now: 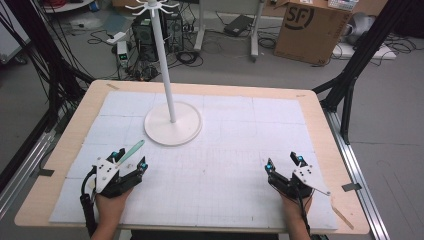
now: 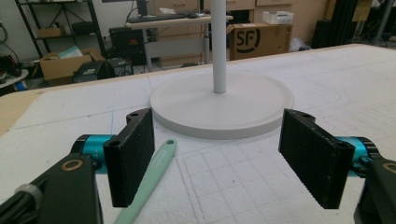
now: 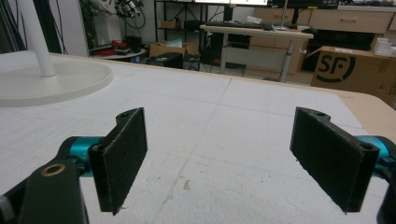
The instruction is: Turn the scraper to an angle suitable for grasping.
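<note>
Mint-green handle (image 2: 149,184), a slim plastic tool with a small hole at its far end, lies flat on the white gridded mat (image 1: 225,165). In the left gripper view it runs just beside the inner face of the left jaw, with its holed tip close to the rim of the white round base (image 2: 224,105) but not touching it. What kind of tool it is cannot be told; its near end is hidden.

Left gripper (image 1: 131,160) rests low at the near left of the table, held in a hand (image 1: 109,205). Jaws stand wide apart with nothing gripped; the green handle sits between them, toward the left pad, and whether it touches that pad is unclear.

Right gripper (image 1: 285,162) sits at the near right, well apart from the left one. Jaws wide apart, bare mat between them, nothing held.

White stand: thin pole (image 1: 165,65) rising upright from the round base, hooked arms (image 1: 151,7) at the top. It stands left of the table's centre, beyond the left gripper.

Wooden table edge (image 1: 320,107) borders the mat. Cardboard box (image 1: 310,30) on the floor behind.
</note>
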